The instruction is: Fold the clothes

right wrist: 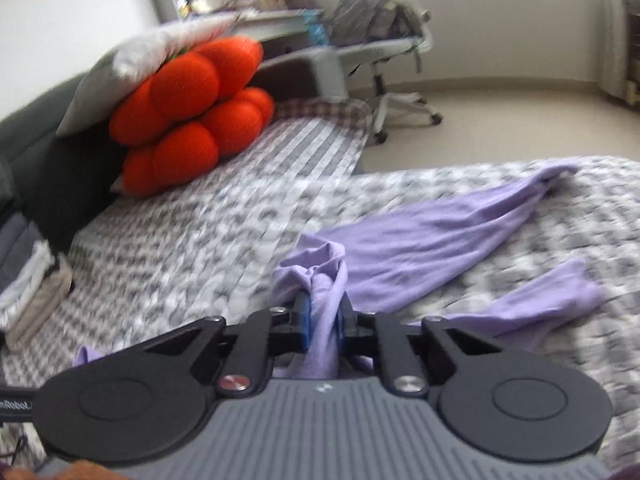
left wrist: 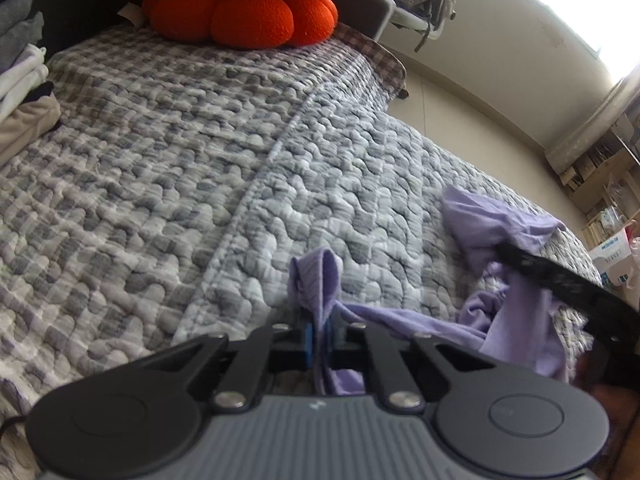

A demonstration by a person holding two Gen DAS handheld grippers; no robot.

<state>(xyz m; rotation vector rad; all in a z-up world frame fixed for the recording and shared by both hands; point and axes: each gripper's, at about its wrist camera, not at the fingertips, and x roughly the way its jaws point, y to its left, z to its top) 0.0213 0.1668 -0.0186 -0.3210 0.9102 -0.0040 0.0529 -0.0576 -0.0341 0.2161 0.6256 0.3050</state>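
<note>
A lilac long-sleeved garment (right wrist: 420, 248) lies crumpled on the grey checked quilt (left wrist: 160, 184). In the left wrist view my left gripper (left wrist: 319, 340) is shut on a bunched edge of that lilac garment (left wrist: 316, 276), which stands up between the blue pads. More of the cloth trails to the right, where the black finger of the other gripper (left wrist: 560, 280) reaches into it. In the right wrist view my right gripper (right wrist: 322, 328) is shut on another gathered fold of the garment, with a sleeve (right wrist: 552, 292) stretched out to the right.
Red-orange puffy cushions (left wrist: 240, 12) sit at the head of the bed. A pile of folded clothes (left wrist: 20, 92) lies at the left edge of the quilt. Beyond the bed stand an office chair (right wrist: 384, 60) draped with clothing, a desk and bare floor (right wrist: 500, 120).
</note>
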